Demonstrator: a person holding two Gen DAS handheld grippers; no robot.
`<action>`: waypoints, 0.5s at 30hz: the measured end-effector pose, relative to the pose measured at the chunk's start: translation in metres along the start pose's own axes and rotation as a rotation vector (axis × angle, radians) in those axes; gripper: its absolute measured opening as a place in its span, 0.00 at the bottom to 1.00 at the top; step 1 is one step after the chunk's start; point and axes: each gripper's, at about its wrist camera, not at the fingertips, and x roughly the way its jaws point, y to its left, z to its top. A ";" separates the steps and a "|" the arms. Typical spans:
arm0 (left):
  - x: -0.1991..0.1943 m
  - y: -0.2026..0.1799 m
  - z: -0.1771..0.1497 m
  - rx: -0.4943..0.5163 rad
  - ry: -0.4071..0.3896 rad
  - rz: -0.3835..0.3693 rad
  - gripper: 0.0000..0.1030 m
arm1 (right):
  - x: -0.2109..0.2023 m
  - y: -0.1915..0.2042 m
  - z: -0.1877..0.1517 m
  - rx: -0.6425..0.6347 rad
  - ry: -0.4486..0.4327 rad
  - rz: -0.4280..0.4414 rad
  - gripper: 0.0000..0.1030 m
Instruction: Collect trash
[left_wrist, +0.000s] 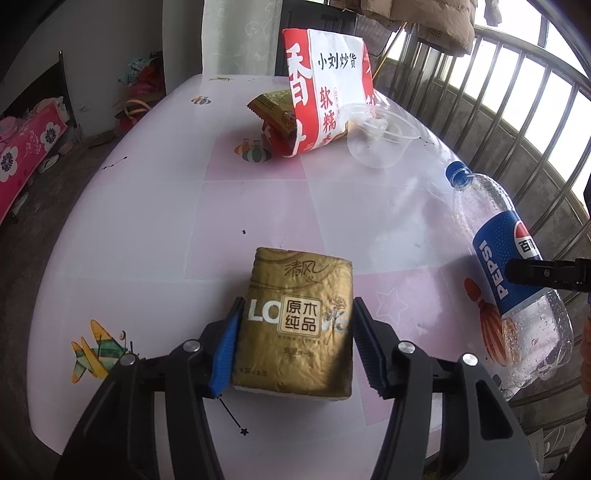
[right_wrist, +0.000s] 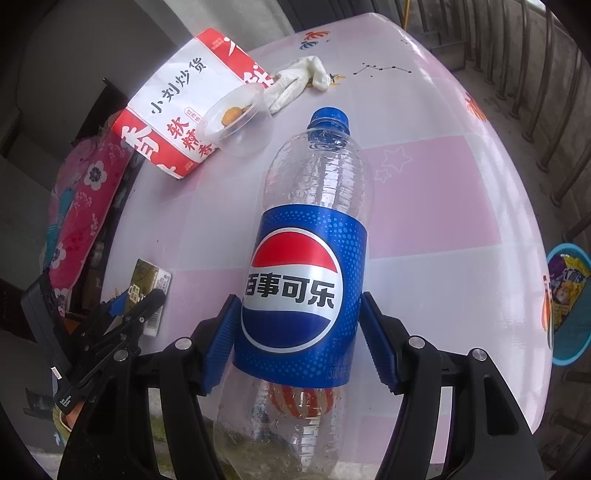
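A gold tissue pack (left_wrist: 295, 325) lies on the pink-and-white table (left_wrist: 166, 221). My left gripper (left_wrist: 295, 332) straddles it, the left pad touching its side and the right pad a small gap away. It also shows in the right wrist view (right_wrist: 149, 291), with the left gripper (right_wrist: 136, 306) on it. An empty Pepsi bottle (right_wrist: 306, 266) lies on the table between the fingers of my right gripper (right_wrist: 299, 332), which close on its blue label. The bottle shows in the left wrist view (left_wrist: 513, 273) too.
A red-and-white snack bag (left_wrist: 325, 92) stands at the table's far side with a gold wrapper (left_wrist: 273, 107) beside it and a clear plastic cup (left_wrist: 380, 136). A crumpled white tissue (right_wrist: 299, 83) lies beyond. A blue round lid (right_wrist: 569, 302) sits at the right. A metal railing (left_wrist: 517, 103) runs behind.
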 end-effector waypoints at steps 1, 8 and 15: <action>0.000 0.000 0.000 -0.002 -0.002 -0.001 0.54 | 0.000 0.000 0.000 -0.001 -0.001 0.000 0.60; 0.001 0.000 0.000 0.000 -0.005 -0.001 0.53 | 0.001 -0.002 0.001 -0.004 0.002 0.000 0.60; 0.001 0.000 0.001 -0.001 -0.003 0.002 0.53 | -0.001 -0.003 0.001 0.006 0.004 0.003 0.60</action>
